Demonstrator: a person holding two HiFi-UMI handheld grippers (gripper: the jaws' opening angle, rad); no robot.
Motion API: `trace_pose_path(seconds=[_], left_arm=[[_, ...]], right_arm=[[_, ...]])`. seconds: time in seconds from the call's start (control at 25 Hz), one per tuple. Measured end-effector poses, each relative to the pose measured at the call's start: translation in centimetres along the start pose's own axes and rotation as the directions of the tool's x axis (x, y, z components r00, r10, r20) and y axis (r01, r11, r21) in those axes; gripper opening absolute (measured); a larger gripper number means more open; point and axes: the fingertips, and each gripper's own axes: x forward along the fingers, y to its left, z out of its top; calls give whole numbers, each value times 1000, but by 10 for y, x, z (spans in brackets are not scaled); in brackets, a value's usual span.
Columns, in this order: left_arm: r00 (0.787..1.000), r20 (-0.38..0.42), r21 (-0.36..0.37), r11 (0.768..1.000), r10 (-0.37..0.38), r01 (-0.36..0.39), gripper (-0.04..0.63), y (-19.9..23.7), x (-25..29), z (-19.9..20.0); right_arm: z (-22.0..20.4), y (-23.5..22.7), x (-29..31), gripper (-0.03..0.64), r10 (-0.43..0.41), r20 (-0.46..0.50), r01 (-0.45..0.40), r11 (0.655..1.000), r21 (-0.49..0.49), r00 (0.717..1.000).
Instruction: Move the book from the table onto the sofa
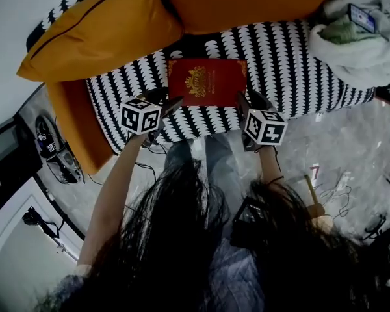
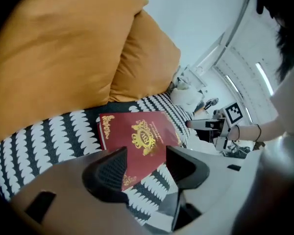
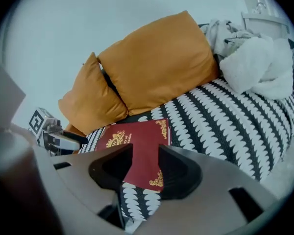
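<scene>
Hanging just over the near corners of the book point(image 1: 207, 82), both tools are empty. The left hand-held gripper point(image 1: 167, 102) has its jaws apart, with only the book's lower left corner showing in the gap beyond them. The right hand-held gripper point(image 1: 244, 104) likewise stands open over the lower right corner, its pads clear of the cover. The book lies flat on the sofa point(image 1: 283, 60) seat, at the middle of the head view, so the move looks done bar pulling away.

The risk, as I judge it, lies in that pull-away. The black textured pads sit close to the cover's corners. A jaw dragged sideways or dipped could catch an edge and lift the cover. It could also slide the book toward the seat's front edge, at the bottom of the patterned area, and off onto the floor point(image 1: 351, 148). The seat looks soft, so a push nearby might tilt the book.

The book is a flat, stiff-looking rectangle, dark red with a gilt crest and corner ornaments. Under it the seat cover is cloth in a black-and-white scallop pattern. Toward the top of the frame, two plump orange cushions point(image 1: 104, 25) lean together, matte fabric with a dark seam line. At the upper right a white fleecy heap point(image 1: 351, 51) is piled on the seat.
</scene>
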Motion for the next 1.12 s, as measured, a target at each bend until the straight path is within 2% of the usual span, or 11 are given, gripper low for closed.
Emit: trace_pose_path(seconds=[0.08, 0.16, 0.36, 0.56, 0.84, 0.92, 1.12], left_arm=[[1000, -14, 75, 997, -27, 28, 245, -15, -5, 0], [999, -14, 112, 993, -46, 48, 245, -26, -11, -2], [994, 62, 67, 994, -89, 85, 244, -46, -39, 1], [971, 190, -7, 989, -146, 150, 239, -80, -89, 7], [949, 256, 47, 983, -184, 178, 238, -117, -151, 21], [942, 259, 61, 977, -212, 203, 238, -134, -169, 23], [916, 292, 147, 959, -274, 241, 238, -170, -222, 38]], right_arm=[[5, 10, -11, 173, -6, 24, 6, 1000, -21, 1000], [9, 23, -21, 173, -4, 47, 6, 1000, -29, 999], [12, 55, -56, 173, -1, 104, 3, 1000, -18, 995], [5, 95, -100, 173, 6, 128, -5, 1000, -11, 992], [26, 153, -156, 168, 10, 230, -17, 999, 27, 973], [33, 166, -178, 142, -2, 272, -8, 999, 36, 962], [54, 196, -222, 120, -20, 362, 8, 999, 33, 932]])
